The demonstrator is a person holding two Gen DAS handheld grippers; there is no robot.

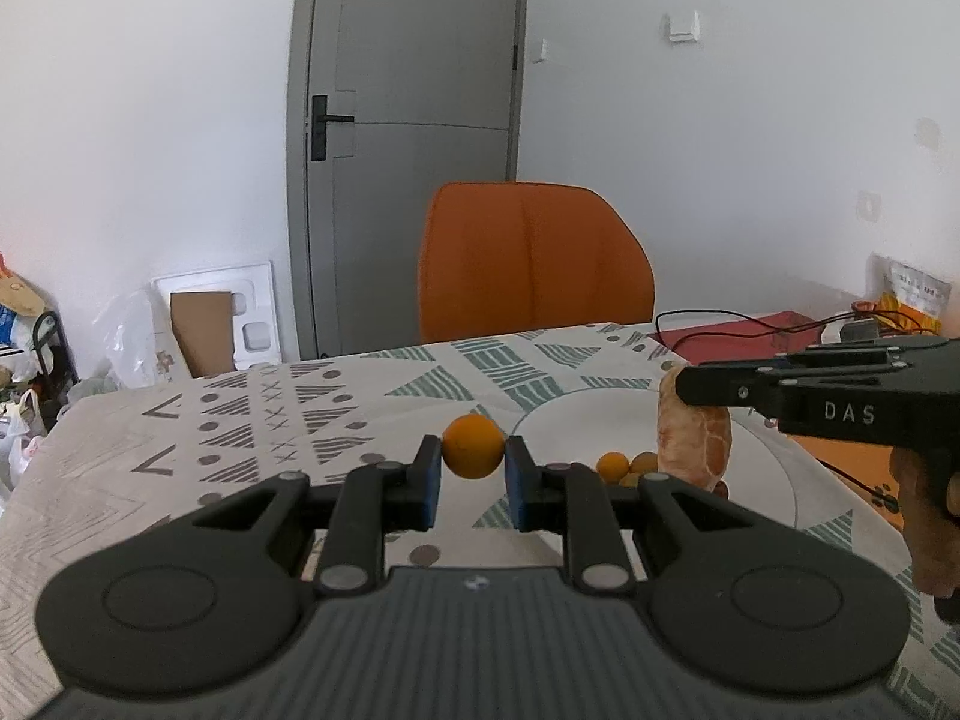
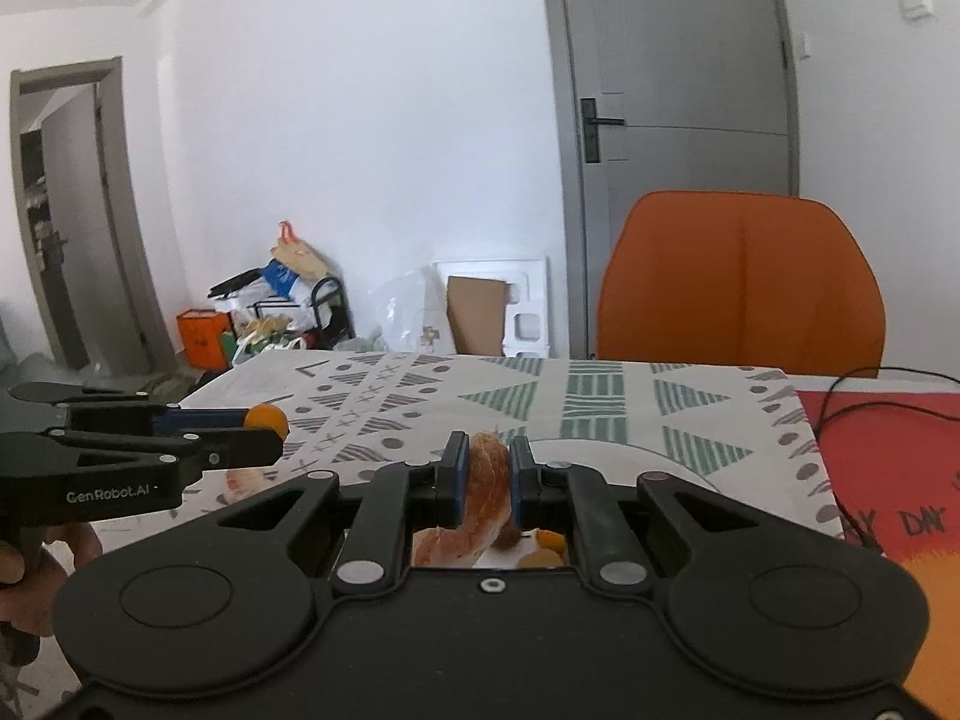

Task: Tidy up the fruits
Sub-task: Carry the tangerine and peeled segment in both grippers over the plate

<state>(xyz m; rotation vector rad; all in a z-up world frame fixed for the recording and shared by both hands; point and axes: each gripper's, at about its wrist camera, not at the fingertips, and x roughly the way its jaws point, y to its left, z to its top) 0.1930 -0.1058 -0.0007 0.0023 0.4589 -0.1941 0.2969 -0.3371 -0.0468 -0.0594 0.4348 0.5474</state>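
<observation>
A round white plate (image 1: 576,420) with a smooth, shallow rim sits on the tabletop (image 1: 336,402), which is covered by a cloth printed with grey and green striped triangles, dots and crosses. On the plate lie several small orange fruits (image 1: 613,465), round and glossy, clustered near its near edge. The left gripper (image 1: 473,480) is clamped on a small round orange (image 1: 473,446), smooth-skinned, pinched between its blue pads above the cloth just left of the plate. The right gripper (image 2: 485,483) is closed on a peeled citrus segment (image 2: 489,489), pale orange with white pith veins and a rough, fibrous surface, held upright above the plate. Another peeled piece (image 2: 243,483) lies on the cloth to the left, partly hidden behind the left gripper. A red mat (image 2: 888,456) with a thin black cable across it covers the tabletop's right side, and an orange padded chair (image 1: 534,258) stands at the far edge.
</observation>
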